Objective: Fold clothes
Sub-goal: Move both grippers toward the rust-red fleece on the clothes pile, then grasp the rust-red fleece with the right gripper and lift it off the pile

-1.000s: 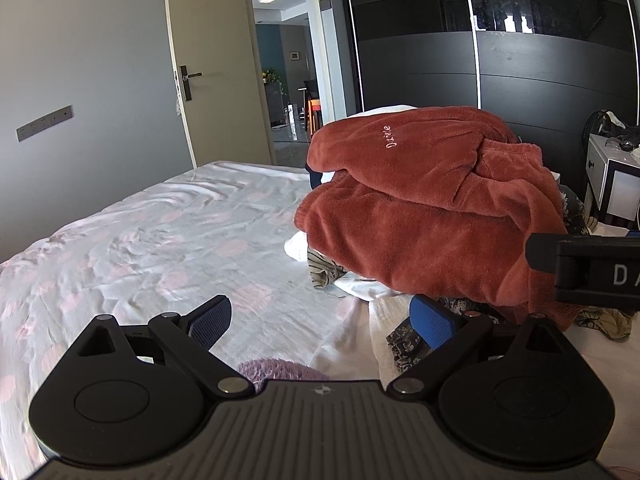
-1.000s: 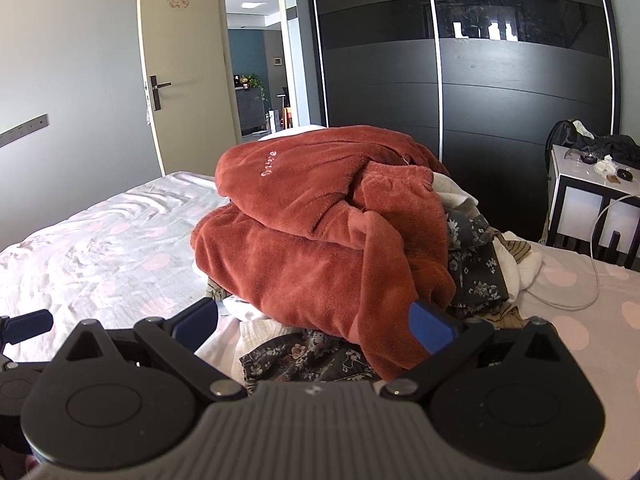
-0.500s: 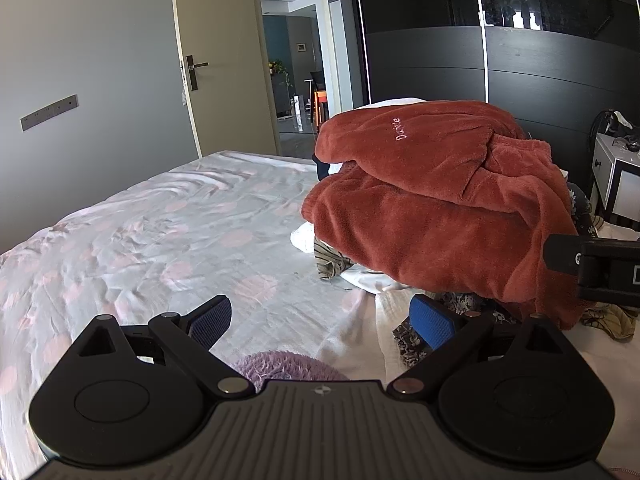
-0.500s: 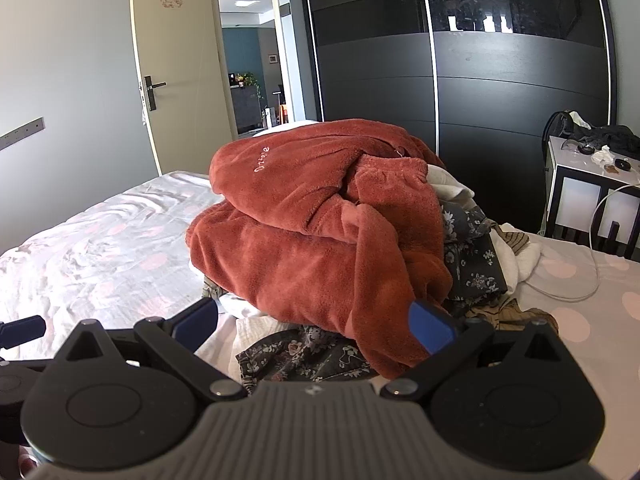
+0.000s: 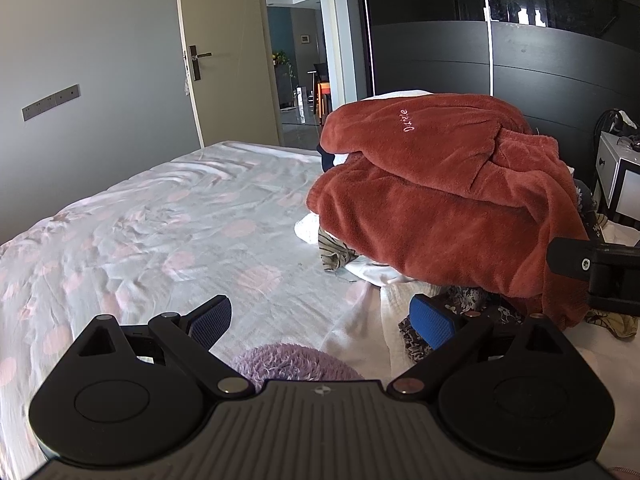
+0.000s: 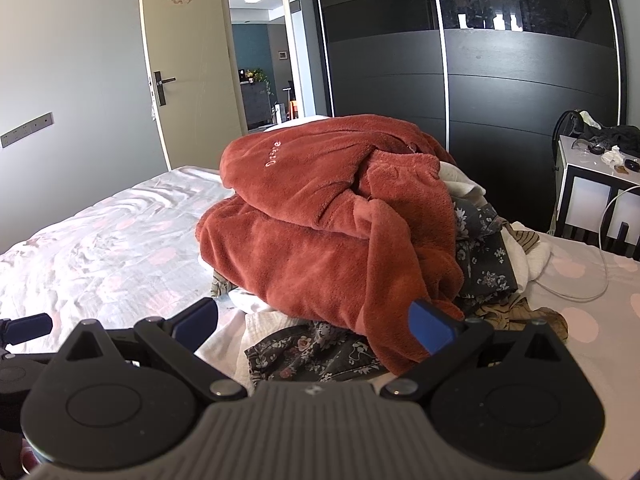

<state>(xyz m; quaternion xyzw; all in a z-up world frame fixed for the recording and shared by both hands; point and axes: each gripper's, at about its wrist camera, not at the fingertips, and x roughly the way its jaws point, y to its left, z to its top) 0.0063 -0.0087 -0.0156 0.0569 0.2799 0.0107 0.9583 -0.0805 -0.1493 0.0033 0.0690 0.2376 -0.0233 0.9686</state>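
Both claws agape, empty. Red robe [image 6: 332, 232] tops pile on bed [image 5: 160, 220], dead ahead of right claw [image 6: 314, 322]; ahead-right of left claw [image 5: 320, 320]. Right nearer.

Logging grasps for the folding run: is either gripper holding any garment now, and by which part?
Nothing is held: left gripper and right gripper are both open, short of the rust-red robe.
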